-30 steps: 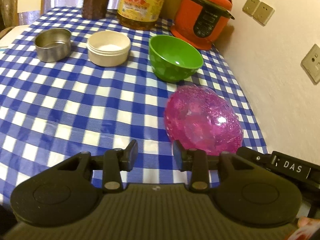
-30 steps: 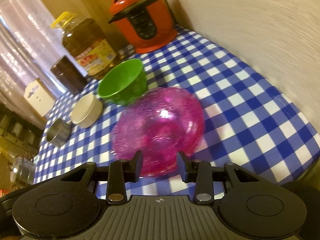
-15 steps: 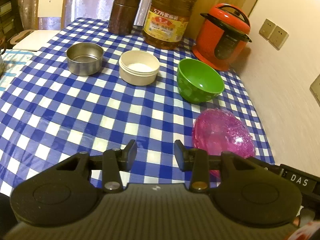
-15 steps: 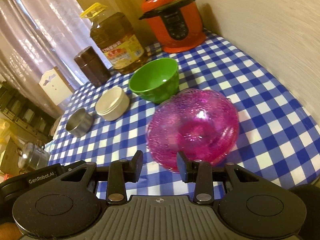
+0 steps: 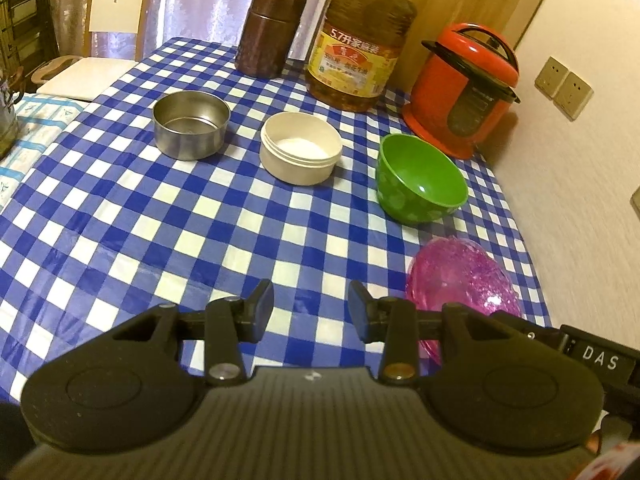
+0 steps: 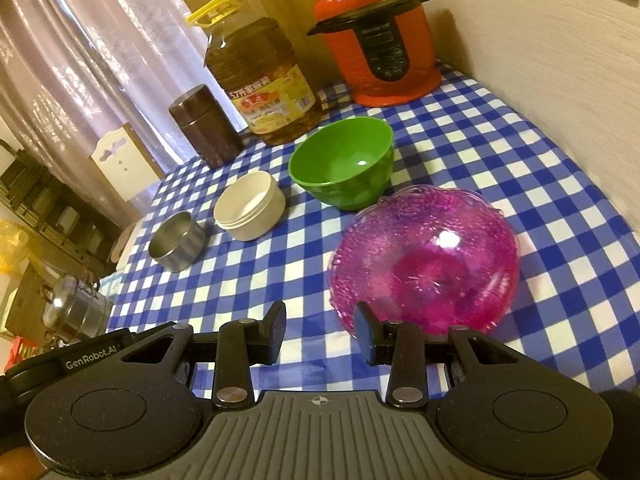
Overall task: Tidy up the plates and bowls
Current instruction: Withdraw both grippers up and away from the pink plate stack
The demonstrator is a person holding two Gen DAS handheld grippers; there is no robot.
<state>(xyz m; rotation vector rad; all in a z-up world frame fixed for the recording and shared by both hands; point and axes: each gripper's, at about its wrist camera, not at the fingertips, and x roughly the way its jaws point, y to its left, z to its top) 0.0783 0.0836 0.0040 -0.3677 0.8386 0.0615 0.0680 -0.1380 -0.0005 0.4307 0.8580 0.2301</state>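
A pink glass bowl (image 6: 428,268) rests on the blue checked tablecloth (image 6: 540,168) near the front right; it also shows in the left wrist view (image 5: 460,276). Behind it stand a green bowl (image 6: 344,160) (image 5: 420,180), a cream round dish (image 6: 250,204) (image 5: 300,148) and a steel bowl (image 6: 176,242) (image 5: 191,124) in a row. My right gripper (image 6: 320,332) is open and empty, just in front and left of the pink bowl. My left gripper (image 5: 310,310) is open and empty above the cloth, left of the pink bowl.
At the back stand a red pressure cooker (image 5: 464,88), a large oil bottle (image 5: 360,44) and a brown canister (image 5: 268,32). A wall (image 5: 580,180) runs along the table's right edge. A white chair (image 5: 108,28) stands at the far left.
Both grippers have pulled back and risen from the pink bowl, so more of the table shows. The pink bowl now lies on the cloth by itself.
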